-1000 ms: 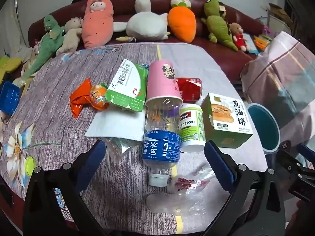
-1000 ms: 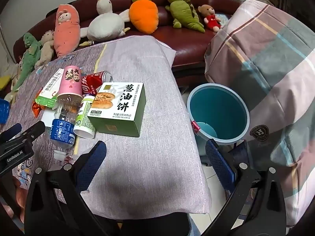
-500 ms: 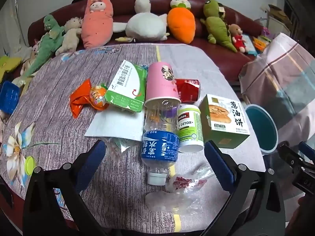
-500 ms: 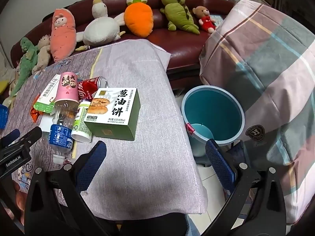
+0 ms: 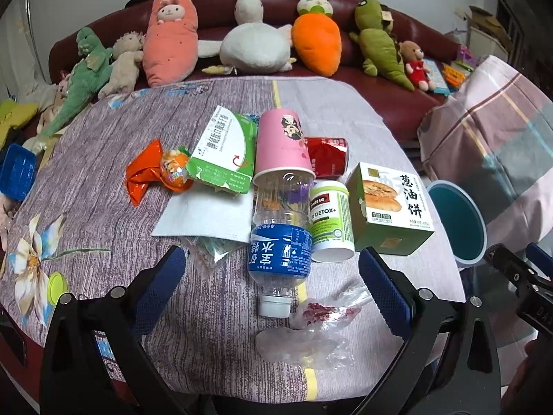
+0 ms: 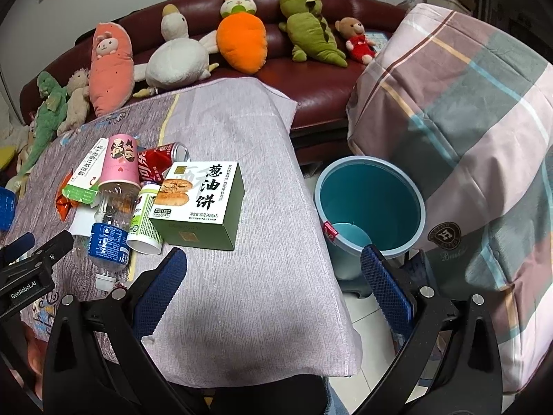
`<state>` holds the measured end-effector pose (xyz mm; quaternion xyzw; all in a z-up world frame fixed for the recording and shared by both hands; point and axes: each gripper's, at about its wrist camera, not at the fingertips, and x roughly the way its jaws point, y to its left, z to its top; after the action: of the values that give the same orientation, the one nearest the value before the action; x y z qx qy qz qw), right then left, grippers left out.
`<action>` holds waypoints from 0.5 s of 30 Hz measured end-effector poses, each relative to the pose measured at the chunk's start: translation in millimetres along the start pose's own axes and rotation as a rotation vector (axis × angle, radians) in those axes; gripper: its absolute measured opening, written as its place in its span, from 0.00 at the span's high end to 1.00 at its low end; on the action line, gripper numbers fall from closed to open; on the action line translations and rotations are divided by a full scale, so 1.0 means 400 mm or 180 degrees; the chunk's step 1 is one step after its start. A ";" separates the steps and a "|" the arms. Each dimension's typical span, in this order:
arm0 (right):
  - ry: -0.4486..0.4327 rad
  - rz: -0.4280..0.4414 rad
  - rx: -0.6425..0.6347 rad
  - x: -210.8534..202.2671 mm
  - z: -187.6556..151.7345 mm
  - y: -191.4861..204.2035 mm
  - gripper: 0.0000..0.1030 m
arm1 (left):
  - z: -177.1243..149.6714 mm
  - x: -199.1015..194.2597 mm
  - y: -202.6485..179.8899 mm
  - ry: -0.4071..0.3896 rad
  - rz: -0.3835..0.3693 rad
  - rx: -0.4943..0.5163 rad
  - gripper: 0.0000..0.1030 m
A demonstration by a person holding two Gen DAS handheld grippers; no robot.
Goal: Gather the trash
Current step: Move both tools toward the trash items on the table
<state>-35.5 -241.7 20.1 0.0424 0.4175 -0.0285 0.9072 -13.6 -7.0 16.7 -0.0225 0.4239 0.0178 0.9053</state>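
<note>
Both views pulled back slightly since earlier frames; litter unmoved. Left tongs (image 5: 271, 269) spread wide, empty, hovering over clear plastic water bottle with blue label (image 5: 280, 238) on cloth-covered worktop (image 5: 103, 180). Right tongs (image 6: 273, 269) released, empty, between green cardboard snack box (image 6: 200, 204) and round teal plastic bin (image 6: 371, 204) on floor beside worktop.
</note>
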 end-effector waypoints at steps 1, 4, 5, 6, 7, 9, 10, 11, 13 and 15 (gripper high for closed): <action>-0.0006 0.0005 0.0007 -0.002 0.000 -0.001 0.06 | 0.000 -0.001 -0.001 0.0001 -0.0001 0.0002 0.03; -0.0023 0.0021 0.0027 -0.005 -0.001 -0.007 0.06 | -0.002 -0.003 -0.005 0.0004 0.0001 0.0018 0.03; -0.0027 0.0020 0.0031 -0.005 -0.002 -0.007 0.06 | -0.003 -0.005 -0.007 0.0003 0.0003 0.0028 0.03; -0.0032 0.0017 0.0037 -0.006 -0.003 -0.009 0.06 | -0.003 -0.006 -0.009 0.0005 0.0004 0.0036 0.03; -0.0038 0.0010 0.0046 -0.007 -0.003 -0.012 0.06 | -0.003 -0.006 -0.011 0.0008 0.0005 0.0042 0.03; -0.0041 0.0009 0.0065 -0.007 -0.004 -0.015 0.06 | -0.002 -0.005 -0.015 0.0005 0.0005 0.0045 0.03; -0.0044 0.0008 0.0071 -0.007 -0.004 -0.016 0.06 | -0.003 -0.006 -0.016 0.0000 0.0008 0.0046 0.03; -0.0047 0.0008 0.0075 -0.007 -0.005 -0.017 0.06 | -0.003 -0.006 -0.017 -0.0004 0.0007 0.0046 0.03; -0.0054 0.0004 0.0064 -0.007 -0.005 -0.017 0.06 | -0.003 -0.006 -0.018 0.0002 -0.0007 0.0037 0.03; -0.0061 0.0009 0.0048 -0.007 -0.006 -0.016 0.06 | -0.002 -0.003 -0.019 0.0012 -0.0017 0.0037 0.03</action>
<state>-39.8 -247.6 20.3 0.0495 0.4086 -0.0307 0.9109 -14.8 -14.7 17.3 -0.0184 0.4256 0.0129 0.9046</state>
